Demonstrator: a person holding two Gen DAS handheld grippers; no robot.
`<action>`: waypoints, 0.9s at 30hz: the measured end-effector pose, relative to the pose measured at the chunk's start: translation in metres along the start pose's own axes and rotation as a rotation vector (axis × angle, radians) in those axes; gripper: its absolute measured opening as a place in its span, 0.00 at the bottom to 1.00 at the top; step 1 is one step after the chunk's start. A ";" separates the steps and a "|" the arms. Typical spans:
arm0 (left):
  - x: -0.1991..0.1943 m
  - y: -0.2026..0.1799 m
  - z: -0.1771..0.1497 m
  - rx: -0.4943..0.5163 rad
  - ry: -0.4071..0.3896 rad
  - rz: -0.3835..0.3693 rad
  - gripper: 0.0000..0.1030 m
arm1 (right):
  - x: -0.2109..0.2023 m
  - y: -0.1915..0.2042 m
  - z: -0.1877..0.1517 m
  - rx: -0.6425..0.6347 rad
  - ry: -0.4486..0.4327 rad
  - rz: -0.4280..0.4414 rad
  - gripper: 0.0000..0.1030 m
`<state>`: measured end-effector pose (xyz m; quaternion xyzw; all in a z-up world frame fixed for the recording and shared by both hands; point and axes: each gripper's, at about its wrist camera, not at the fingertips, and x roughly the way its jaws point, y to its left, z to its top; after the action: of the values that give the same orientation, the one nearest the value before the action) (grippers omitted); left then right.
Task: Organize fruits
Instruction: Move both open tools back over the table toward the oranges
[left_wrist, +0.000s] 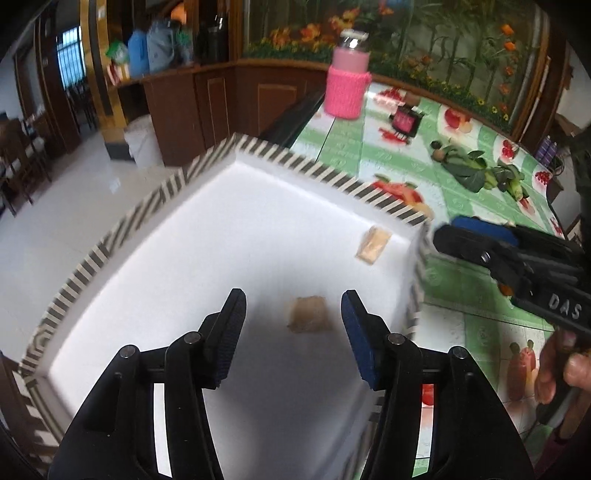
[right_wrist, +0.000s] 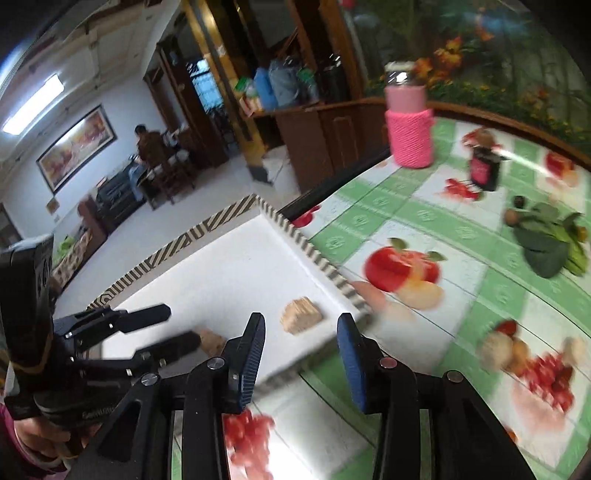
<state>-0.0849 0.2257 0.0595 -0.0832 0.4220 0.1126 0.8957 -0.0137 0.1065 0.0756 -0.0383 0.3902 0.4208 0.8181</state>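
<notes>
I see the white tray (left_wrist: 207, 236) with its striped rim sitting on the fruit-print tablecloth (left_wrist: 373, 147). My left gripper (left_wrist: 293, 328) hovers over it with fingers apart, empty, one tan block (left_wrist: 308, 319) lying between them. My right gripper (right_wrist: 301, 354) is spread too, empty, near the other block (right_wrist: 301, 319).

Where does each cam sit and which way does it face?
Left wrist: on the left gripper, angled down into the white tray; the right gripper and a hand show at right.
Right wrist: on the right gripper, angled down at the tray's corner and the tablecloth; the left gripper shows at left.
Shared: tray, two tan blocks, pink bottle.
</notes>
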 end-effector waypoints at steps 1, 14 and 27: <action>-0.006 -0.006 0.000 0.010 -0.023 -0.003 0.52 | -0.008 0.000 -0.005 -0.001 -0.016 -0.015 0.38; -0.030 -0.101 -0.021 0.182 -0.150 -0.046 0.52 | -0.103 -0.027 -0.077 0.098 -0.126 -0.203 0.38; -0.022 -0.168 -0.032 0.271 -0.138 -0.128 0.52 | -0.163 -0.078 -0.132 0.233 -0.157 -0.346 0.38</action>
<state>-0.0769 0.0540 0.0654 0.0195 0.3648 0.0027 0.9309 -0.0928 -0.1024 0.0726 0.0230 0.3588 0.2279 0.9049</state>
